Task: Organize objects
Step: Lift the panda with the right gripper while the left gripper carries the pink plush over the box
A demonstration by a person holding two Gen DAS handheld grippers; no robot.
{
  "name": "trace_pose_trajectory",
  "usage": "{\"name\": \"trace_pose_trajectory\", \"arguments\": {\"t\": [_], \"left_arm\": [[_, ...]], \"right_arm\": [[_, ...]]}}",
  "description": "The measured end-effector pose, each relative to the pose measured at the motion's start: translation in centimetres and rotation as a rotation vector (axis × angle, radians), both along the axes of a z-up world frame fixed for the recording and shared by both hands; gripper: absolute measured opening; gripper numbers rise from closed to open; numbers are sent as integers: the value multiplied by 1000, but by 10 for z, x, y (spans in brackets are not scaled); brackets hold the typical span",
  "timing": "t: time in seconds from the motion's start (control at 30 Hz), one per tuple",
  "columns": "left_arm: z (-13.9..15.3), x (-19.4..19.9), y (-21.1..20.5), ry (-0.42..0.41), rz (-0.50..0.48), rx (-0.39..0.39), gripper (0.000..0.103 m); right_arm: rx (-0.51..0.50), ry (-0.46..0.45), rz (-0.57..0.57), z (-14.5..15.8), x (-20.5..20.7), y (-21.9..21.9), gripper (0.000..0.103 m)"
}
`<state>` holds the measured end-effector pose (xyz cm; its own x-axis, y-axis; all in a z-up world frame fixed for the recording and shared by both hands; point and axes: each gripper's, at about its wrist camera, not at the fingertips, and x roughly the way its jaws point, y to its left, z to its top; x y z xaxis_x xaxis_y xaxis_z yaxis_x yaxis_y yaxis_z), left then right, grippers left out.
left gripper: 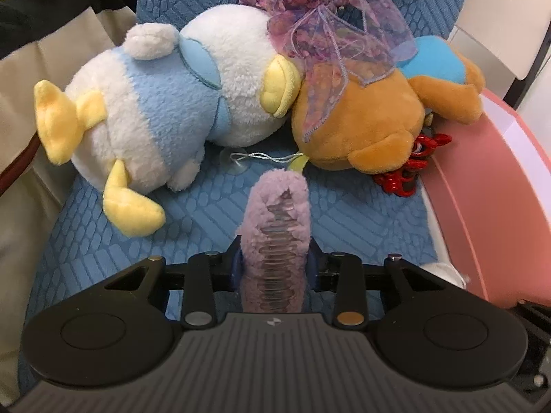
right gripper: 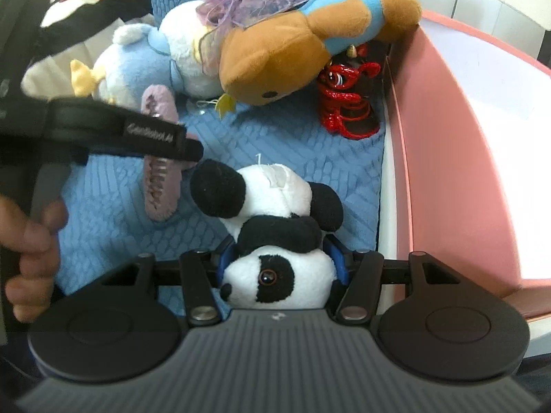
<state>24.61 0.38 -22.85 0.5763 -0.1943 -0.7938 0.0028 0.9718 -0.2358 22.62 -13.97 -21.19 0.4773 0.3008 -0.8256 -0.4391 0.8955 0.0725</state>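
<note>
left gripper [left gripper: 275, 268] is clamped on a fuzzy purple clip [left gripper: 275, 227], blue pads pressing both sides of it. it sits centre of the left wrist frame, the far tip pointing up-frame at the toy pile, a row of pale teeth running down its middle. whether the tip touches the blue textured mat [left gripper: 206, 213] i can't tell.

right gripper [right gripper: 280, 263] is gripping a plush panda [right gripper: 275, 237], pads on either side of the body just behind the head. panda is upside down in the right wrist frame, face toward the camera at lower centre, black ears or paws up-frame.

upper half of the left wrist frame: white-and-blue plush duck [left gripper: 151, 103] lying on its side at centre left, yellow feet to the left, beak touching the brown plush bear [left gripper: 361, 117] at centre right. a sheer purple ribbon bow [left gripper: 316, 17] drapes over both from the top centre. a red figurine [left gripper: 409, 168] sits just beside the bear, tucked under it at right, near the pink box [left gripper: 489, 179] wall along the right edge.

in the right wrist frame the person's hand [right gripper: 31, 241] shows at the left edge on the left gripper's handle. a clear suction cup on a string [left gripper: 237, 161] lies on the mat between duck and bear.
</note>
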Motion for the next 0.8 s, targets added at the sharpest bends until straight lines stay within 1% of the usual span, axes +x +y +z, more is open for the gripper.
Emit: {"name": "trace_pose_trajectory", "arguments": {"t": [0.1, 0.17, 0.23, 0.27, 0.37, 0.4, 0.47, 0.57, 0.7, 0.8], "left_arm": [[7, -9, 4, -3, -6, -42, 40], [16, -18, 6, -12, -6, -84, 40], [28, -19, 7, -21, 3, -101, 40], [32, -25, 6, -27, 9, -107, 40], [48, -22, 3, -37, 14, -142, 40], [54, -20, 0, -37, 14, -148, 40], [69, -27, -2, -42, 0, -157, 40], [87, -29, -9, -46, -16, -150, 40], [103, -27, -15, -36, -34, -150, 40], [111, -24, -19, -7, -40, -170, 40]], "right_arm": [[16, 16, -6, 7, 4, -4, 57], [57, 42, -11, 14, 6, -10, 57], [87, 60, -3, 26, 8, -14, 57], [81, 46, 10, 34, 8, -14, 57], [60, 2, 42, 59, 12, -17, 57], [68, 1, 47, 66, 14, -19, 57], [74, 8, 92, 78, 19, -20, 57], [70, 19, 116, 96, 30, -24, 57], [86, 9, 108, 119, 39, -36, 57], [106, -1, 88, 138, 50, -46, 57]]}}
